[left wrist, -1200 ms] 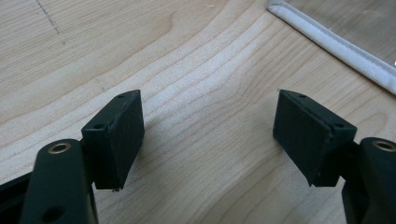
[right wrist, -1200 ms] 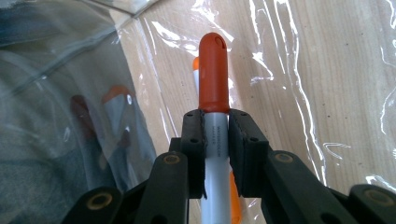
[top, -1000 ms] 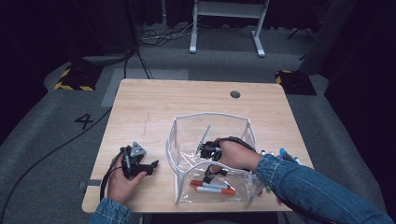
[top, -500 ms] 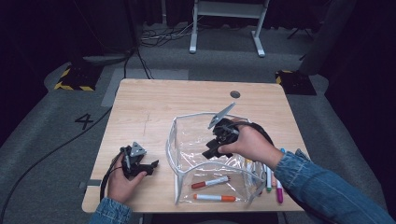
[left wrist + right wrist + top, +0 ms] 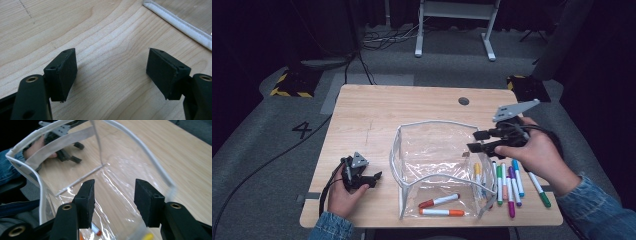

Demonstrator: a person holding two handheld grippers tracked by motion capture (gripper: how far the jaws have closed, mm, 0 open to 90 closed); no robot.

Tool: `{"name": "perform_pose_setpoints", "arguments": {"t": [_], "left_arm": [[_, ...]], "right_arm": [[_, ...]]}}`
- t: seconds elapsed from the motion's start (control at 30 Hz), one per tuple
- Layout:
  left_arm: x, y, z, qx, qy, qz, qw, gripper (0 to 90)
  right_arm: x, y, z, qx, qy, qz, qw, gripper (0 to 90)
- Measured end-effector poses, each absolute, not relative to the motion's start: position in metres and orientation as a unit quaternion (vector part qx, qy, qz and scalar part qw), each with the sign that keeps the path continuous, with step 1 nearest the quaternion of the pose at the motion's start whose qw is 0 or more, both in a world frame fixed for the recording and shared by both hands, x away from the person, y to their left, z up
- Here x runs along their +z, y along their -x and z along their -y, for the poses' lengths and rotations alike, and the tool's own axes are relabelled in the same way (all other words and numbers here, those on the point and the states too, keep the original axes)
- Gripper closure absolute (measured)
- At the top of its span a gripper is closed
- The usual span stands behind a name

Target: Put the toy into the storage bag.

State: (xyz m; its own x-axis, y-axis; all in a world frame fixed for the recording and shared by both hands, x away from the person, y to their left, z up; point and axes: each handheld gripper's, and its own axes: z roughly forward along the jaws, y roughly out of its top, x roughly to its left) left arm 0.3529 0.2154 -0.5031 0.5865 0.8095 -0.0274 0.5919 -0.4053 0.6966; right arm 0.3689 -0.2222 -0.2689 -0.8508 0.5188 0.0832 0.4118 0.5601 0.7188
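Grey floor bears a "4", seemingly taped; both grippers' jaws gape empty.

Your left forearm is cut off by the near edge in the high view; your right sleeve runs out at the near right corner. The yellow marker sits behind the clear pouch's right wall, its outline smeared by the plastic. In the right gripper view, only a yellow marker's tip and a red marker's tip clear the bottom edge. Marker labels are too small to read.
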Motion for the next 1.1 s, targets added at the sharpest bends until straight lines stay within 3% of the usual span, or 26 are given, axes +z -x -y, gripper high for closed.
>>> {"name": "perform_pose_setpoints", "arguments": {"t": [0.4,0.97,1.1], "left_arm": [[-0.504,-0.352,-0.214,0.159,-0.819,-0.440,0.332,14.9],[-0.504,-0.351,-0.215,0.158,-0.820,-0.440,0.331,13.5],[-0.505,-0.354,-0.214,0.156,-0.819,-0.455,0.314,0.9]], "right_arm": [[-0.287,-0.369,0.316,0.373,-0.362,-0.847,0.113,51.6],[-0.354,-0.361,0.393,0.312,-0.454,-0.822,0.146,50.9],[-0.376,-0.359,0.404,0.290,-0.474,-0.819,0.144,51.1]]}}
